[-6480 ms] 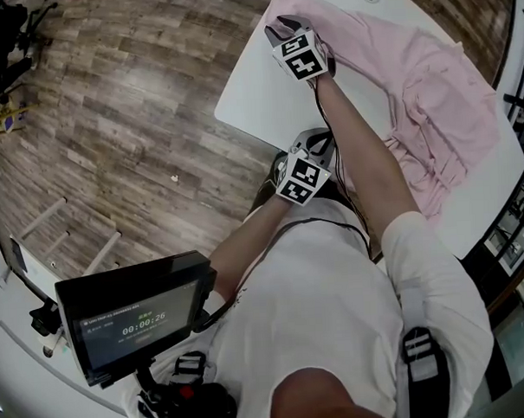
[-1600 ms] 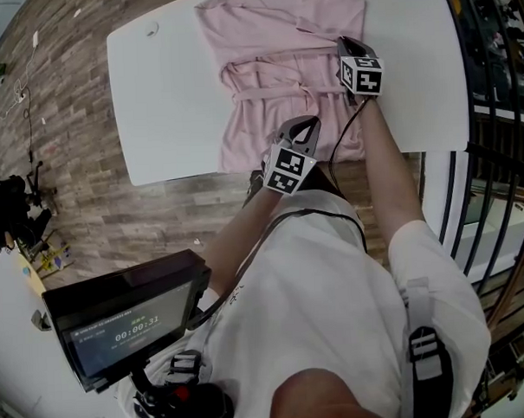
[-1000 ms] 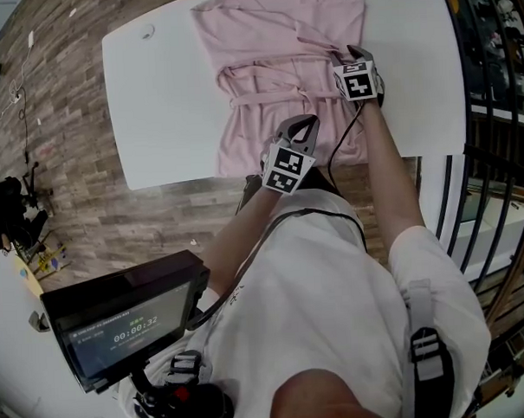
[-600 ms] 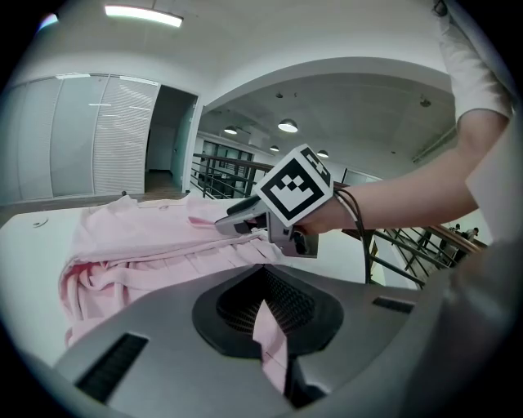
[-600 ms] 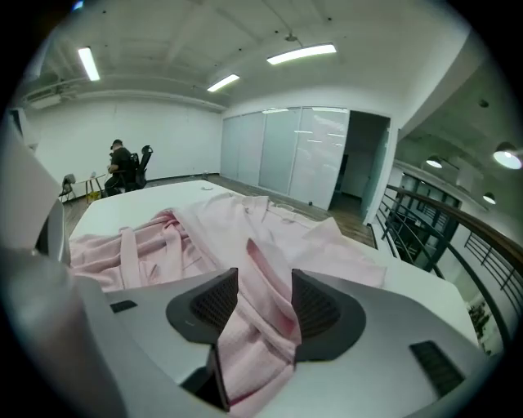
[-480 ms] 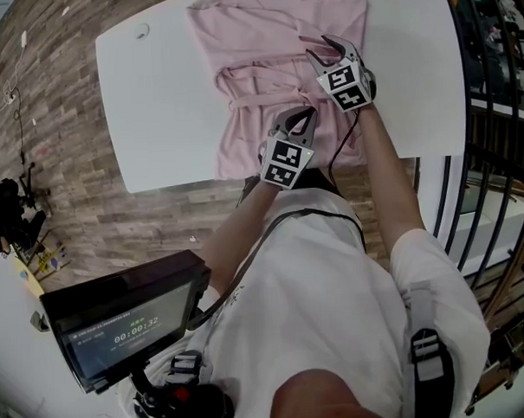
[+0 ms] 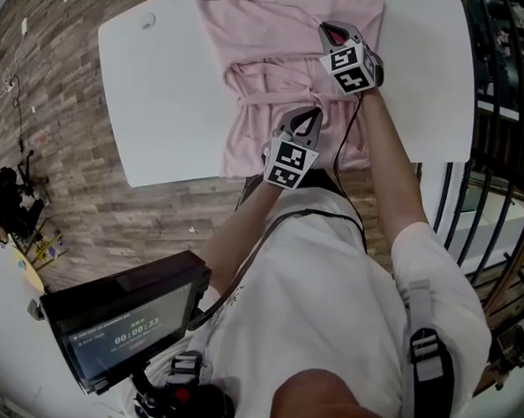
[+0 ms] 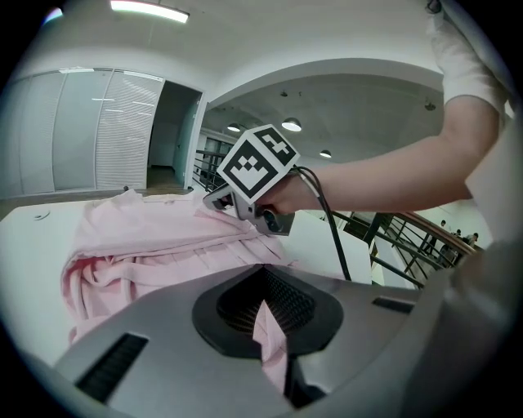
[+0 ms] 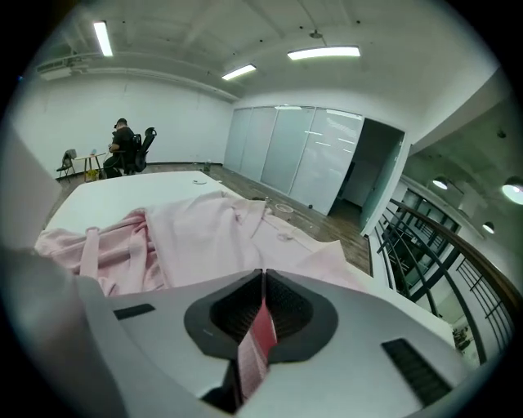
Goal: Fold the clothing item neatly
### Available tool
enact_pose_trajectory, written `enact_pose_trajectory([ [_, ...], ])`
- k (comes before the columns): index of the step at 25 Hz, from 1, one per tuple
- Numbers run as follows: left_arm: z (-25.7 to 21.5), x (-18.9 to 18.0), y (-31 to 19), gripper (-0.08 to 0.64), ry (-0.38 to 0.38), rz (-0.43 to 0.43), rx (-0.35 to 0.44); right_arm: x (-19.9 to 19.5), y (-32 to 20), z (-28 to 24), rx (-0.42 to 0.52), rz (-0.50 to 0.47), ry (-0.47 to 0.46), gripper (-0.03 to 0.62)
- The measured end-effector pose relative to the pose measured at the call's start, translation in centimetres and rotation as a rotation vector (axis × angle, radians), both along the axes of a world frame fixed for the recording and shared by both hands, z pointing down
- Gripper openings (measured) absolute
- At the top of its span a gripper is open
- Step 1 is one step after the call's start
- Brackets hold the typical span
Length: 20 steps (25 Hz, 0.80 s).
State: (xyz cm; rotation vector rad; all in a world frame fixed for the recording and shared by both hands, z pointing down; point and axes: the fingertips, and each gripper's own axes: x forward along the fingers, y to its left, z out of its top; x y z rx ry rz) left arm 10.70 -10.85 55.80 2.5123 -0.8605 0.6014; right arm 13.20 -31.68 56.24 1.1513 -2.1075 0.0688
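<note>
A pink garment (image 7: 272,39) lies spread on the white table (image 7: 162,95), bunched at its middle. My left gripper (image 7: 308,115) is at the garment's near part, shut on a fold of pink cloth (image 8: 268,335). My right gripper (image 7: 328,29) is over the garment's right side, farther up the table. Its jaws have just been closing and now pinch a strip of pink fabric (image 9: 255,339). The left gripper view shows the right gripper's marker cube (image 8: 255,166) above the cloth (image 8: 147,245). More of the garment (image 9: 196,237) stretches ahead in the right gripper view.
A wooden floor (image 7: 61,169) surrounds the table. A black railing (image 7: 500,107) runs along the right. A screen with a timer (image 7: 119,318) hangs at my chest. A cable hole (image 7: 150,21) is at the table's far left. A person (image 9: 122,145) sits at a distant desk.
The right gripper opened, moved up along the garment's right side, lifted a little and shut on fabric. The left gripper stays shut on the cloth, barely shifted.
</note>
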Motion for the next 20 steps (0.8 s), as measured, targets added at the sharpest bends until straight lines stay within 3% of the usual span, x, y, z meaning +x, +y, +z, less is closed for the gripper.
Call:
enact_pose_trajectory([
  [12, 0.5, -0.9, -0.5, 0.003, -0.076, -0.088, 0.03, 10.5, -2.8, 1.4, 0.037, 0.117, 0.053, 0.017],
  [20, 0.3, -4.6, -4.0, 0.003, -0.116, -0.187, 0.046, 11.4, -3.9, 3.2, 0.008, 0.136, 0.072, 0.017],
])
